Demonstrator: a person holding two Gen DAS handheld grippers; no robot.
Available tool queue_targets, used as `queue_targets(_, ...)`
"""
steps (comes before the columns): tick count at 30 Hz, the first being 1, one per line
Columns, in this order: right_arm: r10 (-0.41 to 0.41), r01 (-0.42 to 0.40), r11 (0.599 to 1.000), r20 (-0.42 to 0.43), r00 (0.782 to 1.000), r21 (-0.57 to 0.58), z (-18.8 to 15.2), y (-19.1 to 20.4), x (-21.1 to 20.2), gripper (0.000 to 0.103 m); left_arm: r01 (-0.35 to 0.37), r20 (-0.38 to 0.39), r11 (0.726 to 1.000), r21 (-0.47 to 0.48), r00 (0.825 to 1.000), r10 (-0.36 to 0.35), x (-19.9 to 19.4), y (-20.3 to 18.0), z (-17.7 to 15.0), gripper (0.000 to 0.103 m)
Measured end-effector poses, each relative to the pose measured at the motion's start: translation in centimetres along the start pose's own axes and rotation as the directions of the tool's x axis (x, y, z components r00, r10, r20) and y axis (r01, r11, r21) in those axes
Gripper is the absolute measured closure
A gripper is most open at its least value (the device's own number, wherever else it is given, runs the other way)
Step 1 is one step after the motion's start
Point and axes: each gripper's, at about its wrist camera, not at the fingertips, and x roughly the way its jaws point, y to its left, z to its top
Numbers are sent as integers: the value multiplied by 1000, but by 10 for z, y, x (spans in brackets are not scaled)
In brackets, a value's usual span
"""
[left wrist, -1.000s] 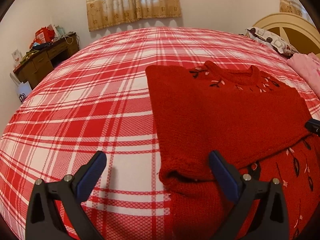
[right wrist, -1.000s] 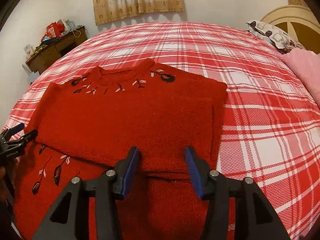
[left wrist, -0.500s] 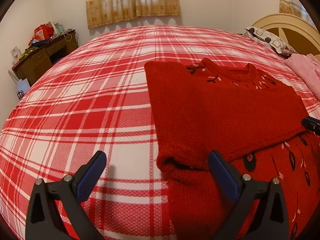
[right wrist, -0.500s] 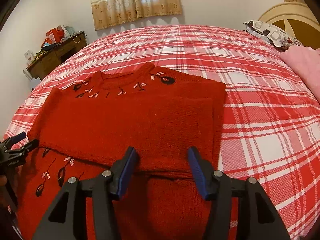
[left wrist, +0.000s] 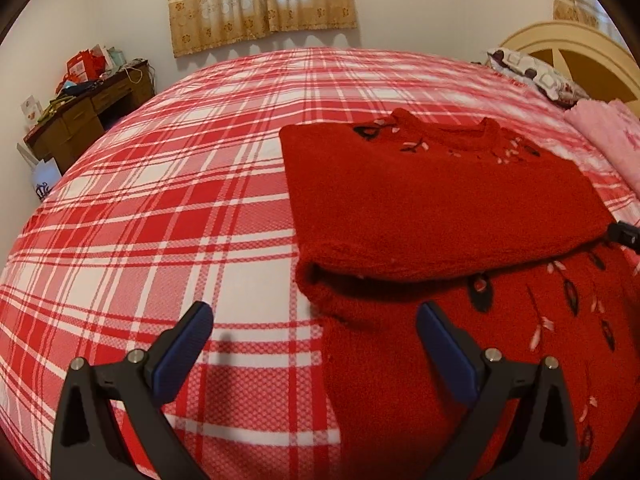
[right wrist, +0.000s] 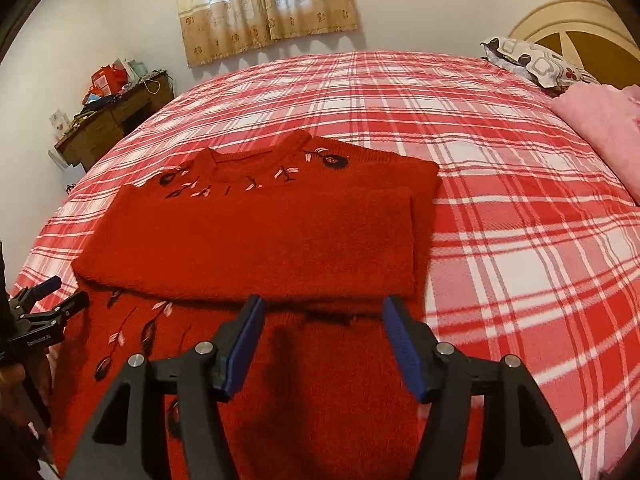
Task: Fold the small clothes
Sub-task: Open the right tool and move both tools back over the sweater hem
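**Red sweater half folded on the plaid bed, both claws empty**

I've got a claw in each hand. My left gripper (left wrist: pixel 314 346) has its jaws spread wide with nothing between them; the left finger sits over bare bedspread and the right finger over the sweater's lower body. My right gripper (right wrist: pixel 322 342) is parted too, not holding anything, hovering just above the near edge of the folded sleeves.

The red knit sweater (right wrist: pixel 256 240) lies flat on the red-and-white plaid bedspread (right wrist: pixel 520 208), neck pointing toward 12 o'clock. Both sleeves are folded across the chest as a thick band, with its edge running across right in front of my right claw's fingertips. Below that band, the lower body with embroidered leaves and flowers stretches toward 6 o'clock.

From the left camera, the sweater (left wrist: pixel 432 204) fills the 1 to 5 o'clock side, with the open sleeve cuff (left wrist: pixel 316 276) near the centre.

Background: a pink cloth (right wrist: pixel 600 124) at 2 o'clock, a patterned pillow (right wrist: pixel 536 62) beyond it, a cluttered wooden desk (right wrist: pixel 108 116) at 10 o'clock, curtains (right wrist: pixel 264 4) at 12.
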Motion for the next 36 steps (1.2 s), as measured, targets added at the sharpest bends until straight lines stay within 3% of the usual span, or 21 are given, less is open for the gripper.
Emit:
queue_targets(17,57,-57,998,-6,998,2,-56,9,-50,40,73,55,997,-1,996,-73,-64,-6,-26,0)
queue_targets(36,81,-80,996,-44,996,33,-110,12,-80,39,140,-12,986,86,990,-140,-98,-33,-82,0)
